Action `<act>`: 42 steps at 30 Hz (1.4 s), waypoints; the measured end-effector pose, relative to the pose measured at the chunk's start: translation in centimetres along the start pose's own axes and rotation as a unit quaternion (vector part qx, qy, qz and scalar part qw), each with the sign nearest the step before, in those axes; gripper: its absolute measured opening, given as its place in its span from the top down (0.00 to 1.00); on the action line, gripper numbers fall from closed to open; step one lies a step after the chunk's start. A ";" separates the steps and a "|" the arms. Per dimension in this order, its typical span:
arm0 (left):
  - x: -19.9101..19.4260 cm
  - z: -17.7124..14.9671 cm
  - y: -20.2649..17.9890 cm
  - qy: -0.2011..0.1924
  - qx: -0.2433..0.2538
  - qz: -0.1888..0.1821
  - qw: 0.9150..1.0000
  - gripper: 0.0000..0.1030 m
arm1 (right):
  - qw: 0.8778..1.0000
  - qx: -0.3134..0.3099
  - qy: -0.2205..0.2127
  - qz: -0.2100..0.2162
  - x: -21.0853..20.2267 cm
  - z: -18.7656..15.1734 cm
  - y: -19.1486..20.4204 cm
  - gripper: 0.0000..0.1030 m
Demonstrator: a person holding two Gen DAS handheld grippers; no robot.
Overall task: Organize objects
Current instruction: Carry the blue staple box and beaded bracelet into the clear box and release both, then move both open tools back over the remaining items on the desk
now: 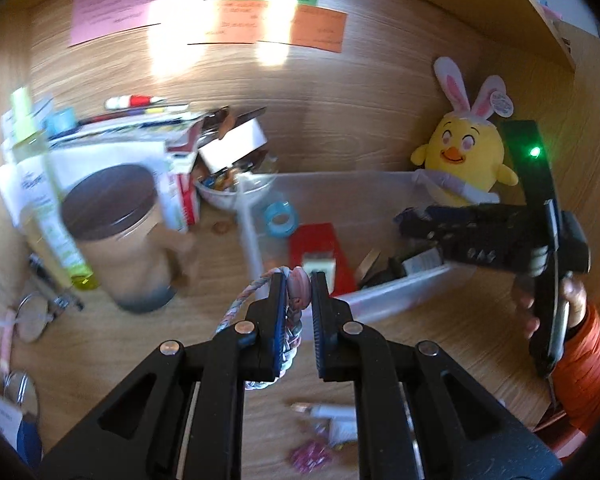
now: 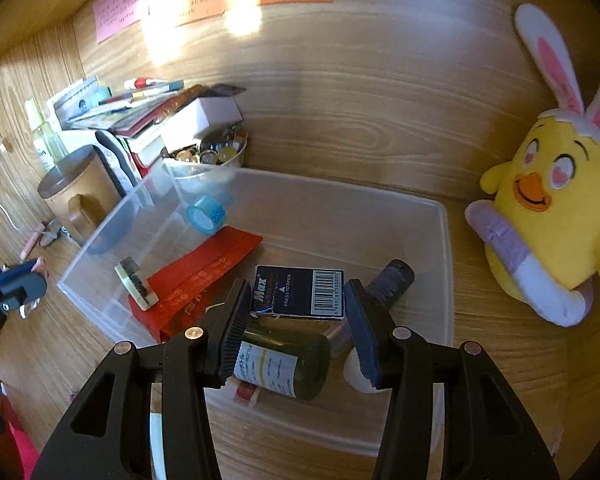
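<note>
The left hand-held gripper (image 1: 296, 280) is clenched on a braided cord (image 1: 242, 300) with a pink charm. The right hand-held gripper (image 2: 296, 316) hangs released over the clear bin (image 2: 446, 264), plush chick (image 2: 556, 216) at three o'clock.

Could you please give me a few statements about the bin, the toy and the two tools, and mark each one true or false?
1. The left tool is shut on a braided cord with a pink bead. True.
2. The right tool grips the dark green bottle. False: its jaws stand apart above the bin's contents, holding nothing.
3. The blue tape roll lies inside the clear plastic bin. True.
4. The yellow chick plush sits inside the bin. False: it stands outside, beside the bin.
5. The red envelope lies in the bin. True.
</note>
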State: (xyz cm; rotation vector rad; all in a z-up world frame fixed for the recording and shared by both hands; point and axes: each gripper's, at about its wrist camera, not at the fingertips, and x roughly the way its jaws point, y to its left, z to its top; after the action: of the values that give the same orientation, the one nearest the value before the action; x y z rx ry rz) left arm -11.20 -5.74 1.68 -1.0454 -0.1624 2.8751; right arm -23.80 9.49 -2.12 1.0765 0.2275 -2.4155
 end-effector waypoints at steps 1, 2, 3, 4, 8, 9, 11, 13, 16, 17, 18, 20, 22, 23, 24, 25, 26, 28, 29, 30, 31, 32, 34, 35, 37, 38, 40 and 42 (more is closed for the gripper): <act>0.3 0.3 -0.2 0.001 0.001 -0.004 1.000 0.89 | 1.000 0.000 0.002 0.000 0.3 0.0 0.1 0.57; 0.8 0.7 -0.4 0.004 0.002 -0.010 1.000 0.89 | 1.000 -0.001 0.004 0.003 0.5 0.0 0.1 0.57; 1.2 1.0 -0.5 0.008 0.002 -0.015 1.000 0.89 | 1.000 0.000 0.006 0.005 0.6 -0.1 0.2 0.57; 1.6 1.3 -0.7 0.013 0.003 -0.022 1.000 0.89 | 1.000 0.001 0.007 0.009 0.8 -0.2 0.2 0.57; 3.8 1.9 -1.5 0.039 0.010 -0.036 0.999 0.89 | 1.000 0.002 0.014 0.019 1.1 -0.4 0.2 0.56; 4.3 1.9 -1.6 0.044 0.010 -0.036 0.998 0.89 | 1.000 0.003 0.015 0.021 1.2 -0.5 0.2 0.56; 5.3 2.0 -1.7 0.055 0.010 -0.037 0.998 0.89 | 1.000 0.004 0.015 0.025 1.2 -0.6 0.2 0.56; 6.1 2.1 -1.9 0.061 0.010 -0.034 0.997 0.89 | 0.999 0.004 0.016 0.027 1.3 -0.6 0.2 0.56; 6.8 2.6 -2.1 0.062 0.011 -0.032 0.997 0.89 | 0.999 0.005 0.019 0.031 1.5 -0.8 0.2 0.56; 7.1 2.7 -2.3 0.065 0.011 -0.035 0.997 0.89 | 0.999 0.006 0.021 0.033 1.5 -0.8 0.2 0.56; 7.3 2.9 -2.4 0.067 0.011 -0.038 0.997 0.89 | 0.999 0.006 0.023 0.036 1.5 -0.8 0.2 0.56; 7.8 3.1 -2.6 0.069 0.012 -0.036 0.997 0.89 | 0.999 0.004 0.024 0.037 1.5 -0.9 0.3 0.55; 8.1 3.4 -2.8 0.071 0.012 -0.034 0.997 0.89 | 0.999 0.003 0.022 0.037 1.3 -0.8 0.3 0.50; 8.3 3.5 -2.8 0.073 0.011 -0.035 0.997 0.89 | 0.999 0.003 0.020 0.036 1.2 -0.8 0.3 0.47; 8.4 3.6 -2.8 0.075 0.010 -0.036 0.996 0.89 | 0.999 0.003 0.017 0.036 0.9 -0.8 0.4 0.46; 8.4 3.6 -2.9 0.077 0.008 -0.038 0.996 0.89 | 0.999 0.002 0.014 0.035 0.7 -0.8 0.4 0.45; 8.4 3.6 -2.9 0.079 0.008 -0.040 0.996 0.89 | 0.999 0.002 0.012 0.035 0.5 -0.7 0.4 0.45; 8.3 3.6 -3.0 0.080 0.009 -0.040 0.996 0.89 | 0.999 0.003 0.009 0.035 0.1 -0.7 0.4 0.45; 8.0 3.5 -3.1 0.079 0.011 -0.039 0.996 0.89 | 0.999 0.003 0.008 0.036 -0.1 -0.7 0.4 0.45; 7.8 3.4 -3.1 0.078 0.011 -0.039 0.996 0.88 | 0.999 0.003 0.006 0.036 -0.3 -0.7 0.4 0.45; 7.6 3.4 -3.1 0.077 0.011 -0.040 0.996 0.85 | 0.999 0.003 0.005 0.036 -0.5 -0.7 0.4 0.45; 7.1 3.3 -3.0 0.074 0.010 -0.041 0.996 0.83 | 0.999 0.003 0.003 0.037 -0.8 -0.7 0.4 0.45; 6.4 3.1 -3.0 0.068 0.011 -0.038 0.997 0.73 | 0.999 0.000 -0.001 0.035 -1.4 -0.9 0.5 0.45; 5.8 3.0 -2.9 0.064 0.012 -0.036 0.997 0.70 | 0.999 -0.002 -0.004 0.033 -1.7 -1.0 0.6 0.44; 5.0 2.8 -3.1 0.057 0.014 -0.035 0.998 0.62 | 0.999 -0.006 -0.009 0.030 -2.3 -1.3 0.8 0.41; 4.4 2.6 -3.1 0.053 0.017 -0.032 0.998 0.60 | 0.999 -0.009 -0.011 0.030 -2.7 -1.6 0.8 0.38; 3.6 2.1 -3.3 0.047 0.021 -0.029 0.998 0.52 | 0.999 -0.012 -0.017 0.029 -3.5 -2.2 1.0 0.35; 2.6 1.5 -3.3 0.041 0.024 -0.025 0.999 0.47 | 0.999 -0.015 -0.021 0.031 -4.3 -2.8 1.1 0.34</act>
State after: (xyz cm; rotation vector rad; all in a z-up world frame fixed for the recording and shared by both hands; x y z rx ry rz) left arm -14.07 -2.28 1.60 -1.1321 -0.1125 2.7710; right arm -18.97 10.98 -0.83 1.0036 0.2110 -2.3698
